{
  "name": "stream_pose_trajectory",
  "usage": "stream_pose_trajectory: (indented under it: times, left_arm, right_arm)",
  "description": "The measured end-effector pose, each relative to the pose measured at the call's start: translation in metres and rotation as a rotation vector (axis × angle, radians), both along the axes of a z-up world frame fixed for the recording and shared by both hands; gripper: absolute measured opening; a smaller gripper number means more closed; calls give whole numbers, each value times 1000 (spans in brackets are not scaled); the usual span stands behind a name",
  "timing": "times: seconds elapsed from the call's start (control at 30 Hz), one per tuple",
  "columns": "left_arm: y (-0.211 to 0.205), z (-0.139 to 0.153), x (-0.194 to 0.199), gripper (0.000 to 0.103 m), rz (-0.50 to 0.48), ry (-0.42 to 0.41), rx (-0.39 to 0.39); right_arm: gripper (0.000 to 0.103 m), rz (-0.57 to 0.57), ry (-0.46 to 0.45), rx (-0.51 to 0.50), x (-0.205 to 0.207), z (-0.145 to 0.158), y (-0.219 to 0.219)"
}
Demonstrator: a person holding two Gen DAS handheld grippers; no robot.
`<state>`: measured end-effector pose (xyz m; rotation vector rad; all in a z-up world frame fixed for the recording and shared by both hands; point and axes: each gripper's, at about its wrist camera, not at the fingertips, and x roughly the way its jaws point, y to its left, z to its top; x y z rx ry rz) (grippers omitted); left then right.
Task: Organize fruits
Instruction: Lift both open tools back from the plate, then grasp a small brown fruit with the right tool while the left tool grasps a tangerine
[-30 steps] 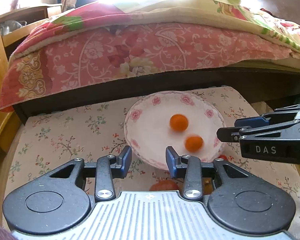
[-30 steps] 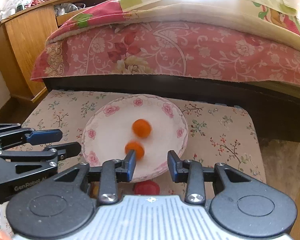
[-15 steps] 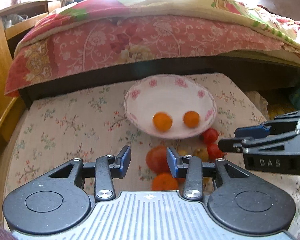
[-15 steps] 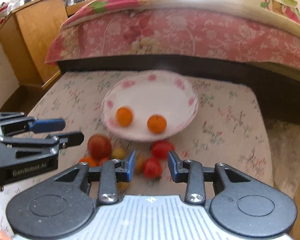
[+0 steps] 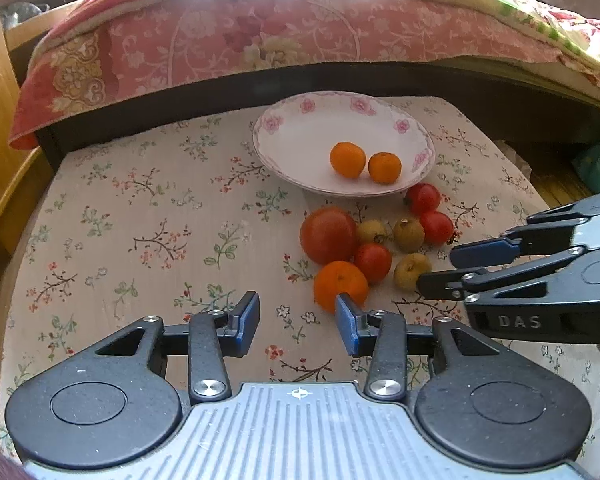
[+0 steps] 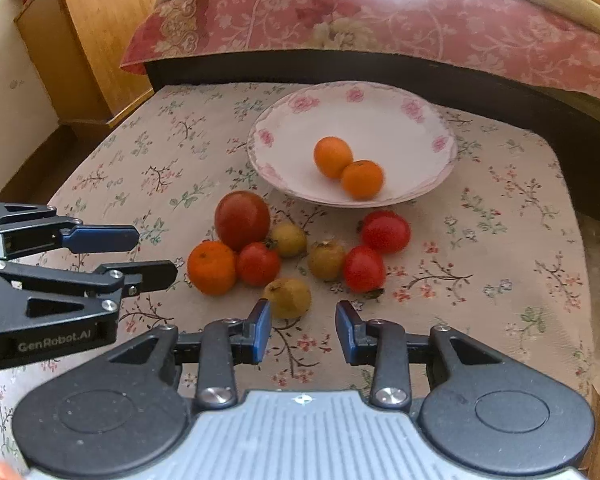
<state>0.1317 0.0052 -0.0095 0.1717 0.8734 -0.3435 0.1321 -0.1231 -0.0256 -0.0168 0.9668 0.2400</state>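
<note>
Orange-skinned mandarin (image 5: 341, 285) nearest the counter's (image 5: 140, 216) front edge looks light, firm, rollable; best pinched across its middle. Left gripper (image 5: 298, 318) jaws are opening, empty; right gripper (image 6: 303, 327) jaws stand apart, empty.

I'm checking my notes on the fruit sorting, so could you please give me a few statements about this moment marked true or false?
1. Two oranges lie in the plate. True.
2. The right gripper holds a tomato. False: nothing is between its fingers; it hangs over the cloth near a yellow fruit.
3. A third orange sits on the cloth beside the big tomato. True.
4. The plate holds tomatoes. False: the tomatoes all lie on the cloth in front of it.
5. The left gripper grips the third orange. False: its jaws are opening and empty, with the orange just beyond one fingertip.
</note>
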Motion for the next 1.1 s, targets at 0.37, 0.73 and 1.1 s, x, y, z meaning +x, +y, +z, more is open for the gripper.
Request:
stream_pose_trajectory:
  times: [0.37, 0.73, 1.1]
  left_arm:
    - [-3, -6, -1, 53, -29, 4, 19]
    - [-13, -12, 3, 54, -64, -1, 34]
    - [-35, -27, 15, 55, -103, -1, 50]
  right_arm:
    - [38, 42, 5, -6, 13, -15, 10]
    - [33, 56, 7, -18, 15, -14, 11]
    - [33, 8, 31, -12, 9, -11, -14]
